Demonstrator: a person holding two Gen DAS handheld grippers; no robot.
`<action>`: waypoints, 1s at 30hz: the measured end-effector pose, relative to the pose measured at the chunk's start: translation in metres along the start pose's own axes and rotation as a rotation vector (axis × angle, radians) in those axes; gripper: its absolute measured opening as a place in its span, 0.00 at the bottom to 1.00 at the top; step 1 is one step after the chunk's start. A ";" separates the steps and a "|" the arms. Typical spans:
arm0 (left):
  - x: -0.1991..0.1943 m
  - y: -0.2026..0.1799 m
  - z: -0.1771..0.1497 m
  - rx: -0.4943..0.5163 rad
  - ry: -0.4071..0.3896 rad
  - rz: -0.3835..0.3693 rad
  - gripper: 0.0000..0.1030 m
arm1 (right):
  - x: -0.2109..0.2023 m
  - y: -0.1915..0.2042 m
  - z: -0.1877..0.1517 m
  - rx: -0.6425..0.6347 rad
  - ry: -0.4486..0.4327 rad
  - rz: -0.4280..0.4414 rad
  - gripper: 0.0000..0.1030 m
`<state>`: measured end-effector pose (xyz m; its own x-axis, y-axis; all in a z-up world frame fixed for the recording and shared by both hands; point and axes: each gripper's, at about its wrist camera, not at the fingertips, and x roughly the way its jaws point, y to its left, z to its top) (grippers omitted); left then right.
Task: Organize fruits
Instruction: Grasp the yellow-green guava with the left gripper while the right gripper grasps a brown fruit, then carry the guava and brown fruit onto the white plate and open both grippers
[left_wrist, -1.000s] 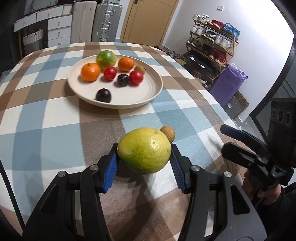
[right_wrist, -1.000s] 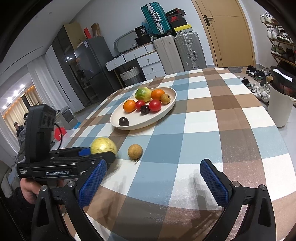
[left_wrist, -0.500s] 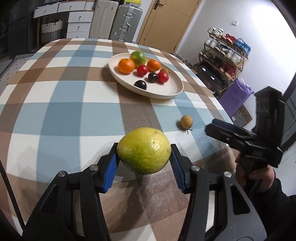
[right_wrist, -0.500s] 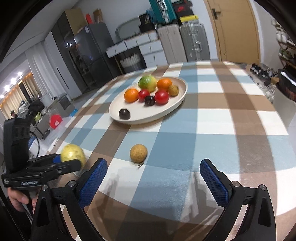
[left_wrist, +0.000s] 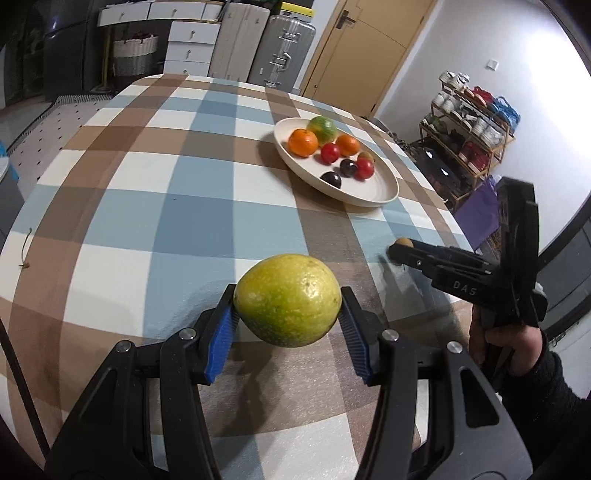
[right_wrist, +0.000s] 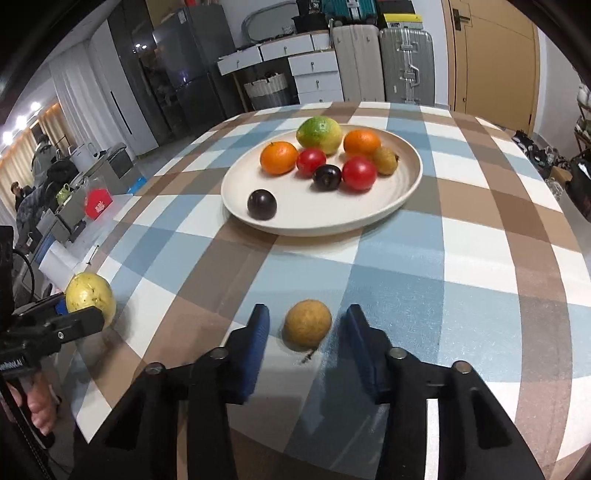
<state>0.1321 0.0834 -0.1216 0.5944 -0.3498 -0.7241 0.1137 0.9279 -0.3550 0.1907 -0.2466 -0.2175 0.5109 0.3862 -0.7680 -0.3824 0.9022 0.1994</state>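
Room: a lived-in room with suitcases (right_wrist: 406, 62) and drawers against the far wall, a wooden door (left_wrist: 354, 55), and a shoe rack (left_wrist: 476, 122) off the desk's right side.
Desk: covered in a blue, brown and white checked cloth (left_wrist: 166, 192), rounded at its rim.
Plate: the cream plate (right_wrist: 402, 195) sat toward the far middle of the desk, holding two oranges, a green citrus, two red fruits, two dark plums and a small brown fruit.
Left tool: the left tool (left_wrist: 288, 325) held the large yellow-green fruit (left_wrist: 288, 299) between its blue pads, lifted clear of the cloth, the same grip as a second before.
Left tool shift: the plate had slid from straight ahead to the upper right of its view, so it had swung away to the left side of the desk.
Right tool: a second earlier the right tool (right_wrist: 306, 328) stood wide and short of its target; now its jaws were closing round the small brown round fruit (right_wrist: 307, 325), with a thin gap left on each side, no contact yet.
Small fruit: resting on the cloth, near the front of the desk, well short of the plate.
Meaning: both loose fruits looked nearly in hand; carrying them to the plate seemed to be what remained.
Open room: bare cloth lay between both tools and the plate, and the plate's near half was free.
Edges: the left tool hung close to the desk's left rim, so a drop there could roll off.
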 end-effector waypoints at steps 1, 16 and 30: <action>-0.001 0.002 0.000 -0.005 0.000 0.007 0.49 | 0.000 0.002 0.000 -0.003 0.000 -0.006 0.25; -0.005 0.002 0.015 -0.027 -0.014 -0.017 0.49 | -0.025 0.004 0.002 0.037 -0.058 0.059 0.24; 0.037 -0.036 0.088 0.028 -0.013 -0.049 0.49 | -0.045 -0.013 0.040 0.070 -0.166 0.137 0.24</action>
<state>0.2204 0.0479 -0.0833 0.5979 -0.3934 -0.6984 0.1650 0.9130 -0.3730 0.2035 -0.2677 -0.1605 0.5795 0.5271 -0.6216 -0.4057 0.8480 0.3410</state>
